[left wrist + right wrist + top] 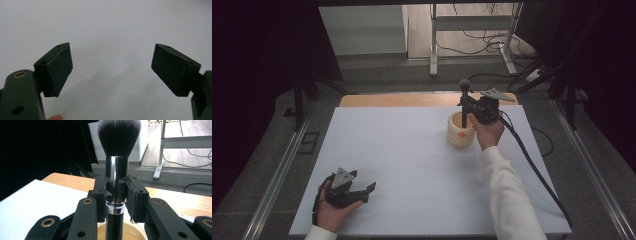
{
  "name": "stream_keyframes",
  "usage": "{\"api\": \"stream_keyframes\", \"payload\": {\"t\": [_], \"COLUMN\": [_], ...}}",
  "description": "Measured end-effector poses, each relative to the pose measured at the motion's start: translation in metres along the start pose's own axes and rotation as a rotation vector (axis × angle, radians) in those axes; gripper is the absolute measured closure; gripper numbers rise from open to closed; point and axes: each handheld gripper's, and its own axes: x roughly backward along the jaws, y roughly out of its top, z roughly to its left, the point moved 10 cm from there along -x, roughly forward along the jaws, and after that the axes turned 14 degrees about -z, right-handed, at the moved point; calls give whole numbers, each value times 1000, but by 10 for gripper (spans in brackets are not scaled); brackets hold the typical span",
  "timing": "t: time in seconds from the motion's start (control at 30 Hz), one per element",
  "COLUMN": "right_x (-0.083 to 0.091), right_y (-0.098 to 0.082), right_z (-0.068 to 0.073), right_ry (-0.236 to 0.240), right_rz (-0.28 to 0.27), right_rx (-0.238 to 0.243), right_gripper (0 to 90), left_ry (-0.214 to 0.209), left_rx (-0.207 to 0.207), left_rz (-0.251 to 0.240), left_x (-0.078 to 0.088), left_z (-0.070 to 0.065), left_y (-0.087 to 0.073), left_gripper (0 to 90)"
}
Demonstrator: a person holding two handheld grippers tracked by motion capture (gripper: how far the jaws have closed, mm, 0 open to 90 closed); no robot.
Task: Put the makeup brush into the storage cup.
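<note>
My right gripper point(466, 106) has its jaws clenched on the brush point(115, 182), upright over the cup point(460, 133) at 1 o'clock; if I tilt, its handle catches the rim and tips it (left gripper point(362, 191) released).

I can read no text, label, brand name or number anywhere. The small orange mark on the side of the round cream-coloured wooden cup point(460, 132), right of centre, is too blurred to read.
</note>
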Motion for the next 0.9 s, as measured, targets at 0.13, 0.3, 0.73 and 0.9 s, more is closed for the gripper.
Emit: {"api": "stream_keyframes", "payload": {"t": [0.13, 0.3, 0.73, 0.9], "right_x": [2, 5, 7, 8], "right_y": [-6, -13, -18, -19], "right_z": [1, 2, 3, 2], "right_ry": [3, 7, 7, 7], "right_rz": [2, 2, 14, 21], "right_rx": [6, 9, 33, 39], "right_gripper": [714, 714, 712, 712], "left_ry": [-1, -2, -4, -6], "left_rx": [0, 1, -2, -3], "left_rz": [1, 2, 5, 6], "left_x": [0, 0, -1, -1], "left_z": [0, -1, -1, -2], "left_y": [0, 0, -1, -1], "left_gripper": [176, 176, 177, 177]}}
